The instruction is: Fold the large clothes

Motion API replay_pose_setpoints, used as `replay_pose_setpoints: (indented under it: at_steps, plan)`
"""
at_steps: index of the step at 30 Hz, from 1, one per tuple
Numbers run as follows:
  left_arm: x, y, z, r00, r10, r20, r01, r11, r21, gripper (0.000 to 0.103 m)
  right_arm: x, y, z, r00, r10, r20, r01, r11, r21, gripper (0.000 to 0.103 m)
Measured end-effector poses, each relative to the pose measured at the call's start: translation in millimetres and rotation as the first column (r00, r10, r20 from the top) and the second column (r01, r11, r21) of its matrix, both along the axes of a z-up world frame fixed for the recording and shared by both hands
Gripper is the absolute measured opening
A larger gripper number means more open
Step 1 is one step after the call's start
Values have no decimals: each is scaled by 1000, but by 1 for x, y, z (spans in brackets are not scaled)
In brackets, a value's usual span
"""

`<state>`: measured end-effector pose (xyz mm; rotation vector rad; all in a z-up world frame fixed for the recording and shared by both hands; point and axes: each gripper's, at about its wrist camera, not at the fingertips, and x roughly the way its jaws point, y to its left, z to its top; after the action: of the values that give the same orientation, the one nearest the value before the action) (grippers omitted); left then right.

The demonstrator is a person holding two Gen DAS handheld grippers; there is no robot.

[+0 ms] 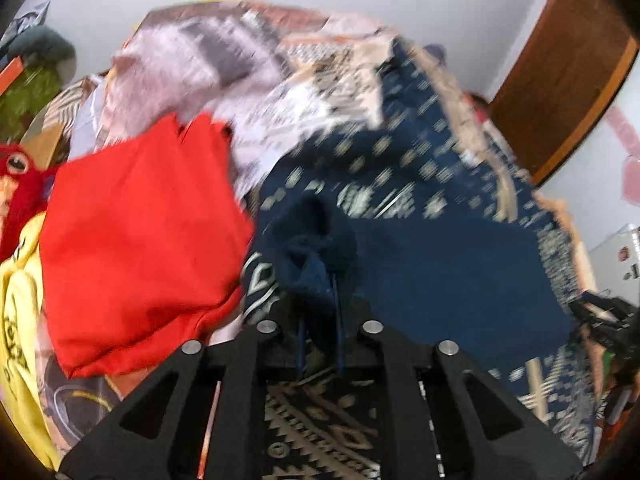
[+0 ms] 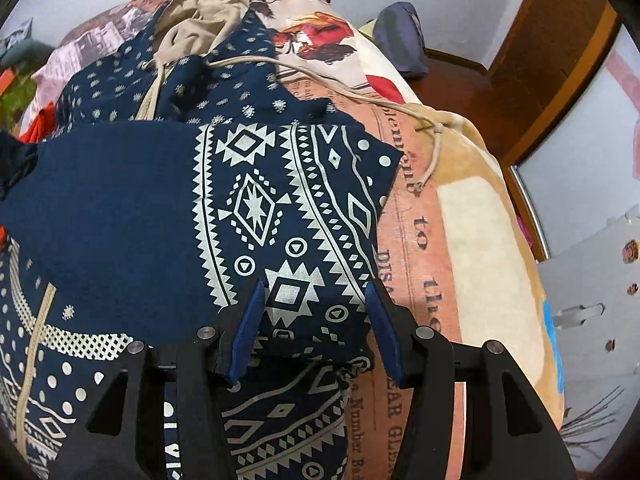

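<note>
A printed blanket [image 2: 460, 216] covers the bed, serving as the folding surface. Across it lies the navy patterned garment [image 2: 256, 208], one panel doubled back on itself, apparently mid-fold. Beside it sits a red cloth [image 1: 140, 248]. The left gripper [image 1: 320, 276] pinches a bunched navy edge, seemingly to carry it across. The right gripper [image 2: 316, 320] hangs released, blue pads straddling the fabric without pressing.
</note>
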<state>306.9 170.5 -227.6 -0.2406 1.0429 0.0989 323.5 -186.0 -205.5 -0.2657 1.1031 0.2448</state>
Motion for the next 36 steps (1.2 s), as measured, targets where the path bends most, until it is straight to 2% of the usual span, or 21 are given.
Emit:
replay_pose_setpoints:
  at_steps: [3,6,8,10,16,20,26,31,36]
  plan:
    - [-7,3,-17,999,16,-49,-14,999,40,24,1,0,-1,1000,0,-2,0,1000,-7,49]
    - [-18,5,-19,999,22,-47,-18,997,81,35,1,-2,-2,1000,-2,-11,2,1000,0,50]
    - [-24,4,-12,999,25,-39,-19,989,149,39,4,-2,-2,1000,0,-19,0,1000,3,50]
    - [-28,2,-4,999,17,-32,-10,983,185,40,8,-2,2,1000,4,-22,-4,1000,5,50]
    - [-17,-2,35,1000,-23,6,21,968,251,41,21,1,32,999,1,43,-3,999,53,50]
    - [-1,-16,71,994,-66,86,43,969,245,54,29,7,59,993,3,118,-12,997,77,50]
    - [43,-47,106,980,-133,145,109,981,162,54,51,22,93,979,9,206,-35,992,124,50]
    - [93,-75,107,976,-172,135,150,976,158,54,78,40,102,974,19,226,-63,980,191,53]
    - [134,-95,89,976,-194,98,177,971,160,54,110,62,90,981,28,194,-65,980,188,53]
